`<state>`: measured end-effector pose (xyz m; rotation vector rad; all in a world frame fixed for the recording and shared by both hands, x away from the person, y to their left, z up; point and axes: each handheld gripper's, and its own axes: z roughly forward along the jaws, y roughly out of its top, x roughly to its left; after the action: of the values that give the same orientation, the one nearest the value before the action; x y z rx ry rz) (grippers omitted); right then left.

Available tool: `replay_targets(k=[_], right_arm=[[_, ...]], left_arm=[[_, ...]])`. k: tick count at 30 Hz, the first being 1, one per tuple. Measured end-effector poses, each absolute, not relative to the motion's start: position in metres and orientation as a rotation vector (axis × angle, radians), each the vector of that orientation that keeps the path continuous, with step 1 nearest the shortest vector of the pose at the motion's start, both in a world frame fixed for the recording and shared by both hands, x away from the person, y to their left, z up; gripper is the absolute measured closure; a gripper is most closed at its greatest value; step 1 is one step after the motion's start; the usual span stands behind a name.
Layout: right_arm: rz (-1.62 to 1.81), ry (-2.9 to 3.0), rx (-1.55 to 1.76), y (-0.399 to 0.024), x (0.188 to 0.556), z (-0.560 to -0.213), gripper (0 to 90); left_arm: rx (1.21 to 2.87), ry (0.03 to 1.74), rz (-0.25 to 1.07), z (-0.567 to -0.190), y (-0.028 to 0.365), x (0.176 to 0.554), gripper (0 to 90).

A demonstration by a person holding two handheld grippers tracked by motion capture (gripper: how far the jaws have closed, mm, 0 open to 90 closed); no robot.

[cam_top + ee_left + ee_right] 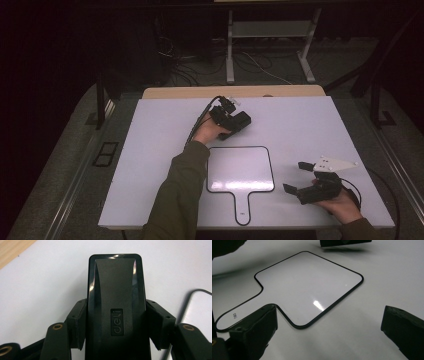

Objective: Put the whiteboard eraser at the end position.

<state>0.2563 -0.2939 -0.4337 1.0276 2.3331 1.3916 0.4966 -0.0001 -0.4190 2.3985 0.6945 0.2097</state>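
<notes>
A black block eraser with a raised "deli" label sits between the jaws of my left gripper, which is shut on its long sides. In the high view the left gripper holds the eraser low over the table, just beyond a small white handheld board with a black rim and a handle pointing toward me. My right gripper stands open to the right of that board, nothing between its jaws. In the right gripper view the board lies ahead of my right gripper, with the eraser's end at the top.
The white tabletop lies on a wooden surface whose strip shows at the far edge. Cables and a metal stand are on the dark floor beyond. A cable lies on the table right of the left gripper.
</notes>
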Motion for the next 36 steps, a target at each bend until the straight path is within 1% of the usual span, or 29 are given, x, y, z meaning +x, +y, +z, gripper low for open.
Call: replay_targets(k=[8,10,11,14,17,20,27,29,31,36], right_arm=[[1.391,2.334,1.022,-0.294,0.256,-0.434,0.0],[1.395,2.332,1.021,-0.295,0.257,-0.434,0.0],[1.395,2.332,1.021,-0.295,0.257,-0.434,0.0],[1.396,2.333,1.020,-0.295,0.257,-0.434,0.0],[1.392,2.335,1.025,-0.294,0.257,-0.434,0.0],[1.393,2.336,1.018,-0.294,0.258,-0.435,0.0],[1.410,2.352,1.037,-0.295,0.262,-0.436,0.0],[1.412,2.356,1.049,-0.297,0.264,-0.437,0.0],[1.419,2.361,1.069,-0.298,0.266,-0.438,0.0],[1.411,2.375,1.071,-0.298,0.268,-0.440,0.0]], left_arm=[[2.467,0.739,0.252,-0.429,-0.015,0.512,39.1],[2.474,0.746,0.229,-0.432,-0.014,0.514,39.1],[2.442,0.758,0.233,-0.434,-0.014,0.514,38.9],[2.428,0.774,0.209,-0.433,-0.012,0.515,38.3],[2.381,0.781,0.195,-0.431,-0.010,0.516,34.3],[2.376,0.778,0.200,-0.430,-0.010,0.515,32.1],[2.366,0.752,0.190,-0.431,-0.008,0.514,21.1],[2.357,0.751,0.202,-0.430,-0.009,0.514,19.9],[2.352,0.748,0.215,-0.428,-0.009,0.513,16.6],[2.328,0.740,0.237,-0.423,-0.007,0.509,13.6]])
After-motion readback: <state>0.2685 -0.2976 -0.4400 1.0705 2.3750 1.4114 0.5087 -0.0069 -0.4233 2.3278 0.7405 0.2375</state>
